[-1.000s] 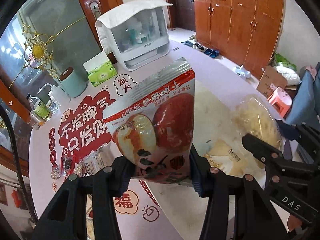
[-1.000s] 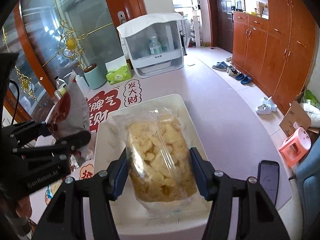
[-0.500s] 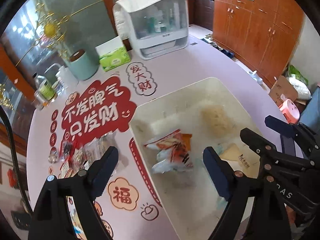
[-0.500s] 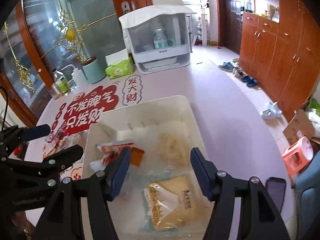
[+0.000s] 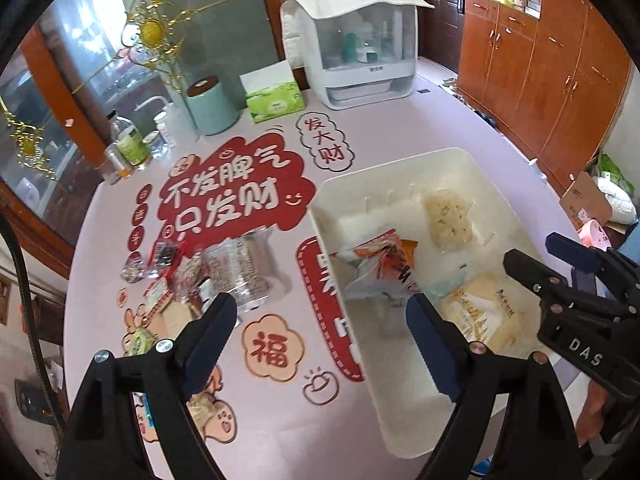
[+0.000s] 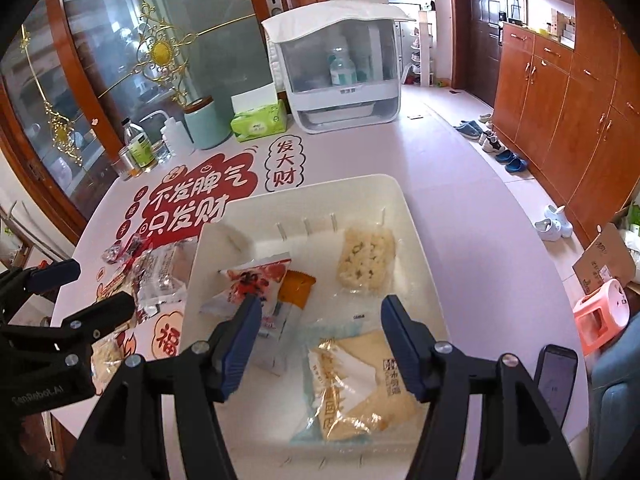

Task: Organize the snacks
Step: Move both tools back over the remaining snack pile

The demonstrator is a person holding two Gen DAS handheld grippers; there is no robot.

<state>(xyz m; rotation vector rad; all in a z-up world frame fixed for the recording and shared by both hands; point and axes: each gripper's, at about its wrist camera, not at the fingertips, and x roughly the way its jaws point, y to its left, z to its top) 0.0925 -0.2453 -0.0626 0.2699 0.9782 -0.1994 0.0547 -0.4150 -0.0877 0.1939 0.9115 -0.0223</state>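
Hovering with fingers spread wide and nothing between them: left tool (image 5: 318, 320) above the near-left rim of the white bin (image 5: 404, 168), right tool (image 6: 320, 330) over the bin's near half. Holding four snack packs inside the bin (image 6: 312, 184): a red-and-white pouch (image 6: 250, 284) just ahead of the right tool's left finger, an orange packet (image 6: 297, 286) touching that pouch, a pale puffed-rice pack (image 6: 367, 260) farther ahead toward the far wall, and a cream wafer pack (image 6: 356, 384) between and below the right tool's fingers. Lying outside the bin, ahead and left of the left tool on the pink surface (image 5: 400, 124): a loose heap of small wrapped snacks (image 5: 224, 272), too jumbled and blurred to count.
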